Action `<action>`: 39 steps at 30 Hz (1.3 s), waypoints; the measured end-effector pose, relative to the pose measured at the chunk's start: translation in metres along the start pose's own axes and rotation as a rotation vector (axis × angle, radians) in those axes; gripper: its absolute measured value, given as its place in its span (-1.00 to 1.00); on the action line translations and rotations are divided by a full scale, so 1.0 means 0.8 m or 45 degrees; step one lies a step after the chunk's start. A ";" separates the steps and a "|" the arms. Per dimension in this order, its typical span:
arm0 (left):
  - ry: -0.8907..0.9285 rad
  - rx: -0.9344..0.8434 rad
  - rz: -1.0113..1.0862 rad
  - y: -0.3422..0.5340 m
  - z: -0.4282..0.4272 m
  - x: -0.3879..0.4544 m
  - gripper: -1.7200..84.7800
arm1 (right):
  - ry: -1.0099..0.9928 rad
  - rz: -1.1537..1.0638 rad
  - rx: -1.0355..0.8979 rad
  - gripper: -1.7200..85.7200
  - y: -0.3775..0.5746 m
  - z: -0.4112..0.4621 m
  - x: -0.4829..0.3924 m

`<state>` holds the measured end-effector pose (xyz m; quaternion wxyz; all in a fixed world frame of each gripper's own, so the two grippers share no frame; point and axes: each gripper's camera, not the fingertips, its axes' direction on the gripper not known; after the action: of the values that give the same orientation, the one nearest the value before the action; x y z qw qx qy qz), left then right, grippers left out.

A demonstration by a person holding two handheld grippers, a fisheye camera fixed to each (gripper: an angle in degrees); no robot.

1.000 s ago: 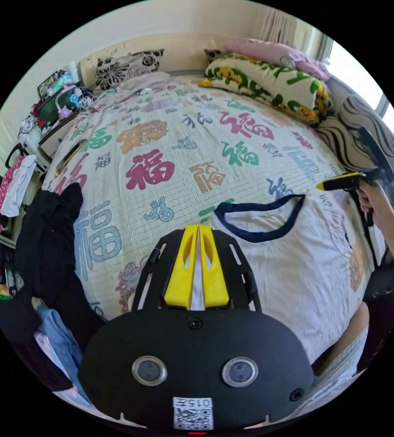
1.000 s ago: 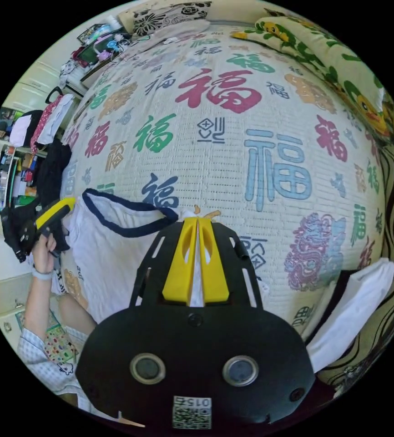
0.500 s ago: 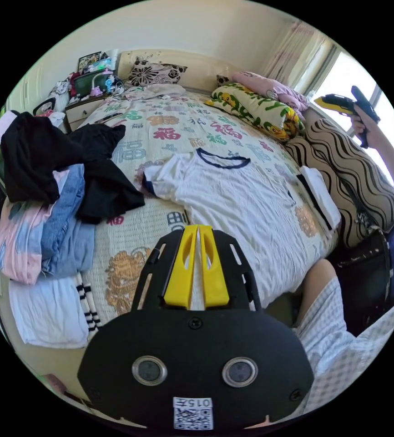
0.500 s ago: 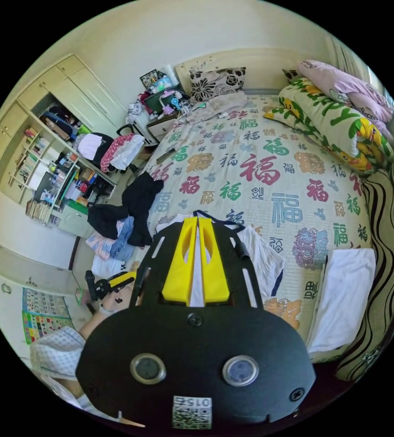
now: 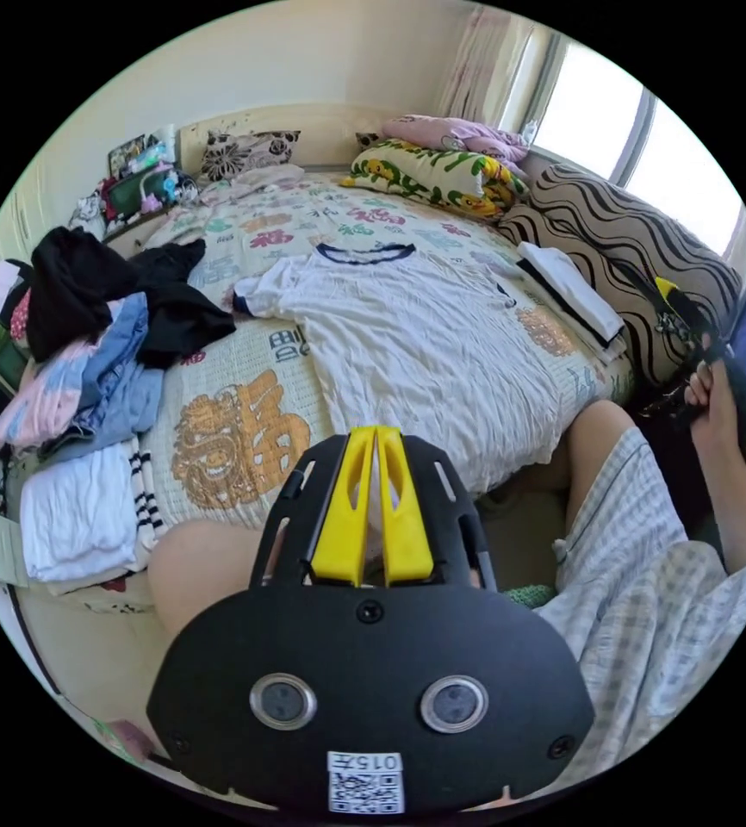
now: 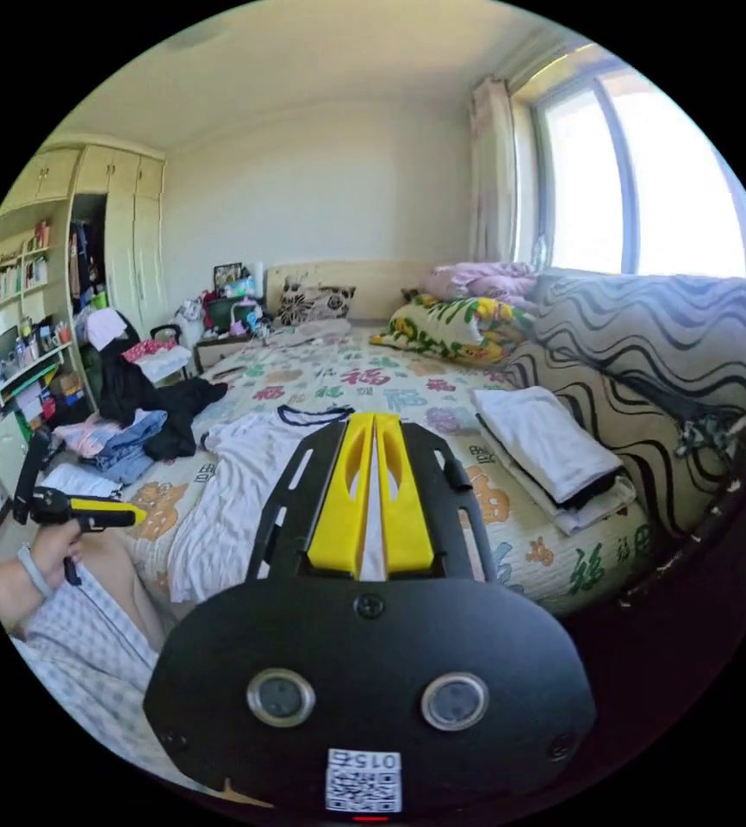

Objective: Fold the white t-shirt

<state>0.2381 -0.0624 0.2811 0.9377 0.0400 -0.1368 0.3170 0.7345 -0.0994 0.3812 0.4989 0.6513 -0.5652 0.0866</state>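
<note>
Lying flat and unfolded, the white t-shirt (image 5: 407, 345) was seen in the left gripper view spread face up on the bed (image 5: 235, 431), its navy collar (image 5: 364, 252) turned toward the headboard and its hem hanging over the near edge. The left tongs (image 5: 376, 435) were held above the person's knee, apart from the shirt, with the yellow jaws drawn together and nothing gripped between them. A pile of mixed clothes (image 5: 106, 345) was heaped on the bed beside the shirt's one sleeve, and a folded white garment (image 5: 573, 289) was laid beside the other, against a striped cushion (image 5: 623, 250). The right tongs (image 5: 679, 301) were glimpsed at the frame's edge in the person's hand (image 5: 711, 392); their state could not be told there.

In the right gripper view, the right tongs (image 6: 374, 422) were shown clenched and empty, raised well clear of the bed (image 6: 511, 525). The white t-shirt (image 6: 235, 482) was seen behind them, flat on the printed cover. The left tongs (image 6: 102, 515) were held in the other hand (image 6: 54, 543) near the bed's corner, apparently closed.
</note>
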 end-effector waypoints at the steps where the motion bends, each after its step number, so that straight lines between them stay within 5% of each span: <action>1: -0.020 0.024 0.007 0.002 -0.005 0.005 -0.98 | 0.035 -0.029 0.012 -0.97 0.007 -0.011 -0.006; 5: -0.070 0.102 0.133 0.022 -0.015 0.049 -0.98 | 0.167 -0.264 -0.036 -0.97 0.023 -0.046 -0.050; 10: -0.077 0.047 0.151 0.025 -0.007 0.090 -0.98 | 0.208 -0.168 -0.030 -0.98 0.025 -0.058 -0.063; 22: -0.943 0.163 0.488 -0.012 0.002 0.259 -0.97 | -0.065 -0.159 -0.288 -0.98 0.050 -0.032 -0.057; 39: -0.962 0.235 0.758 -0.055 0.144 0.375 -0.97 | -0.075 0.180 -0.564 -0.98 0.099 0.066 0.118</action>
<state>0.4669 0.0592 0.4765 0.6838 0.1943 -0.4443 0.5453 0.6780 -0.1895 0.4627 0.6056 0.4869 -0.6289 -0.0239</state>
